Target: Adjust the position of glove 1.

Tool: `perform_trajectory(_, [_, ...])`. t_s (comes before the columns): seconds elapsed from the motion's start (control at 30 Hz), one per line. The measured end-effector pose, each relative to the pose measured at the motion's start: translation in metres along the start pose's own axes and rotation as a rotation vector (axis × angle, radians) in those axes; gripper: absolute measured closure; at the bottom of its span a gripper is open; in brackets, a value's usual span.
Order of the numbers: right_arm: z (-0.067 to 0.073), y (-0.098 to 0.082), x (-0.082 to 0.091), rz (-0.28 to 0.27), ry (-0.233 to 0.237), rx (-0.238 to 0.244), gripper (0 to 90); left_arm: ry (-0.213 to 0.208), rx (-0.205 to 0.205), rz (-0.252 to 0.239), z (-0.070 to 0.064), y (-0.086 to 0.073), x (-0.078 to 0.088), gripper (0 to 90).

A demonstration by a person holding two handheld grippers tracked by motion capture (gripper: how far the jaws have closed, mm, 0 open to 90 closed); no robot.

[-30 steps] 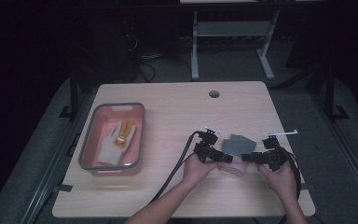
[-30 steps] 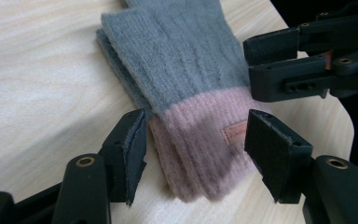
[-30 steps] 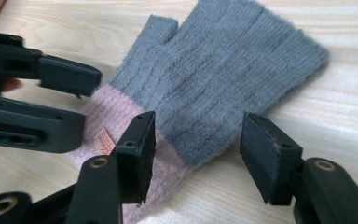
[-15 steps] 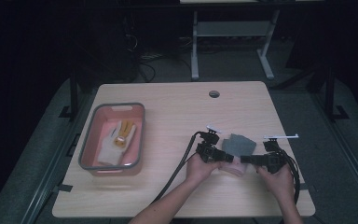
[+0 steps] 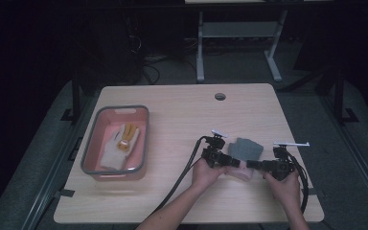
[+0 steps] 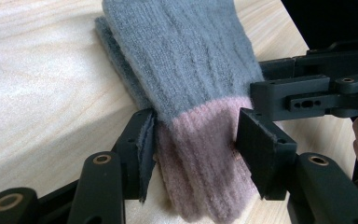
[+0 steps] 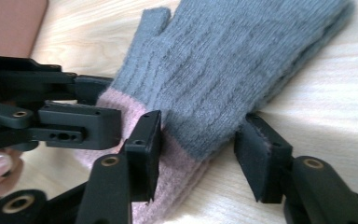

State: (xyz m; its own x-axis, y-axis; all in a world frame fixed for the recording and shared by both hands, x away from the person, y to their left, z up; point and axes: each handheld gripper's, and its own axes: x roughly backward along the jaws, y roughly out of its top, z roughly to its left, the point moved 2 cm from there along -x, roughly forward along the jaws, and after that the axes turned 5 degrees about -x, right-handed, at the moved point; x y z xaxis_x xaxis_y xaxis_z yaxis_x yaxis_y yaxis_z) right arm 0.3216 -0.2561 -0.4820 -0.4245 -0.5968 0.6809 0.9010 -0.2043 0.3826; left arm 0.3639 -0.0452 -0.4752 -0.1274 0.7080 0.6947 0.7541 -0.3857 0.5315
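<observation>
no readable text, label, brand, number or sign on anything in view

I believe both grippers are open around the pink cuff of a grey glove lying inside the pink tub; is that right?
Not quite: the grey glove lies on the bare wooden table, well to the right of the pink tub, as the high view shows. The left gripper and right gripper are indeed open around its pink cuff.

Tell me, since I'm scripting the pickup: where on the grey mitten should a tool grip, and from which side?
Grip the grey mitten at its pink cuff, coming in from the open cuff end nearest the person. It lies flat, and the ribbed cuff is the narrow part; both open tools already straddle it there.
</observation>
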Motion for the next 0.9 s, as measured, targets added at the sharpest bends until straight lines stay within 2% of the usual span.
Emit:
perform_trajectory(0.07, [-0.002, 0.000, -0.001, 0.011, 0.036, -0.034, 56.1, 0.000, 0.006, -0.001, 0.000, 0.000, 0.000, 49.0])
perform_trajectory(0.3, [-0.002, -0.001, -0.003, 0.013, 0.055, -0.043, 59.0, -0.014, 0.017, -0.003, 0.000, 0.000, 0.000, 52.9])
perform_trajectory(0.43, [-0.003, -0.001, -0.003, 0.018, 0.082, -0.057, 64.0, -0.032, 0.023, -0.006, 0.002, -0.001, 0.001, 56.3])
perform_trajectory(0.57, [0.001, 0.000, -0.003, 0.019, 0.074, -0.033, 69.6, -0.030, 0.027, -0.020, 0.003, -0.002, 0.000, 57.3])
perform_trajectory(0.9, [0.008, -0.001, -0.002, 0.016, 0.073, 0.010, 71.6, -0.057, 0.054, -0.031, 0.007, -0.004, 0.005, 61.5])
